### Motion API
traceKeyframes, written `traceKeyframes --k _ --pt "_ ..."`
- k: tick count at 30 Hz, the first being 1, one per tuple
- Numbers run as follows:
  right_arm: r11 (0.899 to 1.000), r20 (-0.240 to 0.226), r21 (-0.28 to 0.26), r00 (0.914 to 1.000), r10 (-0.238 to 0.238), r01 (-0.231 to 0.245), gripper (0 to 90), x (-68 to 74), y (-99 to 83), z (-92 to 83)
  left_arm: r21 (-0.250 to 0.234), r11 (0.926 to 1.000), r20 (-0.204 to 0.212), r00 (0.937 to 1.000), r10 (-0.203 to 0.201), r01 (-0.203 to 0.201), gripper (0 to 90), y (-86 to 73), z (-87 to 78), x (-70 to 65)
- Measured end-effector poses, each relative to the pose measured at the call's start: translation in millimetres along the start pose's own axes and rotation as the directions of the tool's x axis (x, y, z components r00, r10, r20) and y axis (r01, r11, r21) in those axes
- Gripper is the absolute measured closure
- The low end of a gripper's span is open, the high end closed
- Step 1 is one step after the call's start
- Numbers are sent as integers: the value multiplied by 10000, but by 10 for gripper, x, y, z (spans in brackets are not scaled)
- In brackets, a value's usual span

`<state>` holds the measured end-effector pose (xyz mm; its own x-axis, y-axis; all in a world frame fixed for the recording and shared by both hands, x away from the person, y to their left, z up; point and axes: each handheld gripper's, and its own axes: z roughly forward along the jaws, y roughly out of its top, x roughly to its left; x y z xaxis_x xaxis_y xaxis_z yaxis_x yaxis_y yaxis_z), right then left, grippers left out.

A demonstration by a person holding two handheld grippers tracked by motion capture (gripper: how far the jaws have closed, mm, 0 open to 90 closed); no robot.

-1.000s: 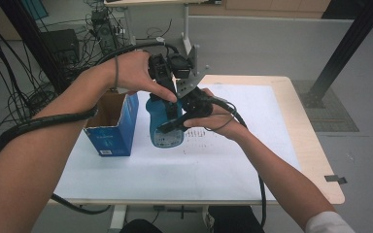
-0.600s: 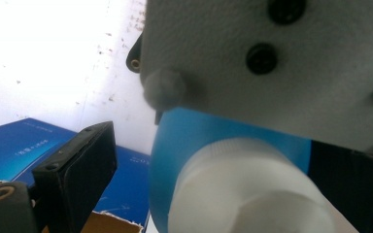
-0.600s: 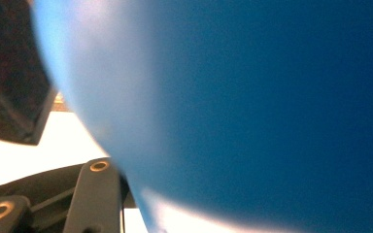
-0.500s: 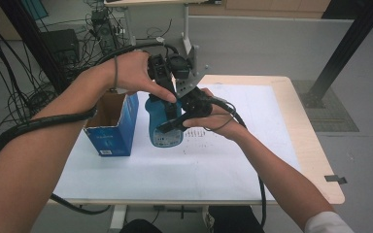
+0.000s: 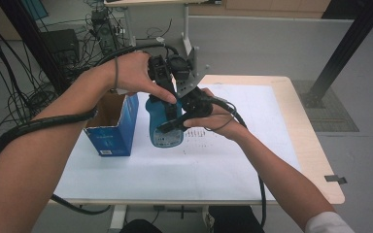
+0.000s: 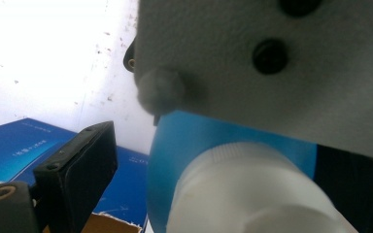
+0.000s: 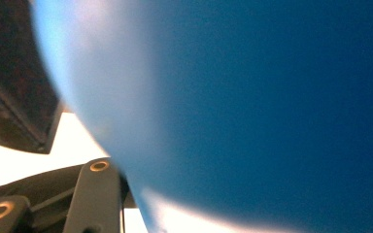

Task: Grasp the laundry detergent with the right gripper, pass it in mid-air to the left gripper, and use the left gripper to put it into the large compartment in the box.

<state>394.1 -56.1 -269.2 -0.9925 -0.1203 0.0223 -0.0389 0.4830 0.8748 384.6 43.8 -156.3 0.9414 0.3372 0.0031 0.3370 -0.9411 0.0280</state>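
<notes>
blue bottle (image 5: 164,127): upright above the bench (image 5: 252,170), beside the blue box (image 5: 112,131). right gripper (image 5: 175,124) jaws clamped on its body; left gripper (image 5: 162,77) at its white cap (image 6: 252,194), jaw state unclear. nothing shifted; cap likely being worked.

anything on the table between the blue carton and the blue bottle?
Nothing: in the high view a narrow strip of bare white table separates the blue carton from the blue bottle, which the right tongs clamp.
</notes>
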Motion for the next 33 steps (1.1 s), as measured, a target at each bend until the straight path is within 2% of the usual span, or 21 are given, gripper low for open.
traceKeyframes --k 27,33 --pt "10000 16 43 10000 -44 44 438 4 6 -13 80 10000 -40 10000 43 -43 82 9 -19 -13" --pt "9999 -19 102 10000 -74 75 438 13 6 -3 131 9999 -47 10000 80 -79 116 11 8 -16"
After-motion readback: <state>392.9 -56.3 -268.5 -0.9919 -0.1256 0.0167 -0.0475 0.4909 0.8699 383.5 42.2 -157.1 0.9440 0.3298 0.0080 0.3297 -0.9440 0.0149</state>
